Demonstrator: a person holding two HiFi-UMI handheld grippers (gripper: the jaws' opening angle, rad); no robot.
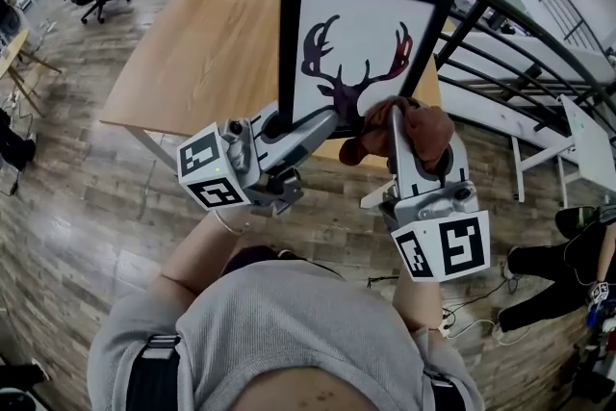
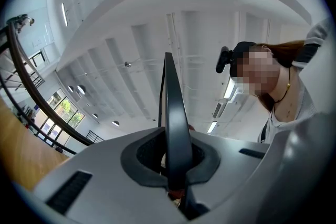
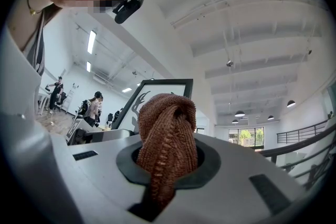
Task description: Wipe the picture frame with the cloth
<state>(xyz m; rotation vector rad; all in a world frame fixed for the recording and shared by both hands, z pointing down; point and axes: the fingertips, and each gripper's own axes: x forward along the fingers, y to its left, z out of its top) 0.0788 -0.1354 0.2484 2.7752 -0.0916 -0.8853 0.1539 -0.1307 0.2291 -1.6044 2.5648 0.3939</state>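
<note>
Clamping one picture frame point(image 1: 361, 48) and one cloth point(image 1: 430, 132).

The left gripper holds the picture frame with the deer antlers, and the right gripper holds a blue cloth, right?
Not quite. The cloth is reddish-brown, not blue; the right gripper view shows it bunched in the shut right gripper. The rest stands: the left gripper holds the picture frame with the antlers by its edge.
</note>
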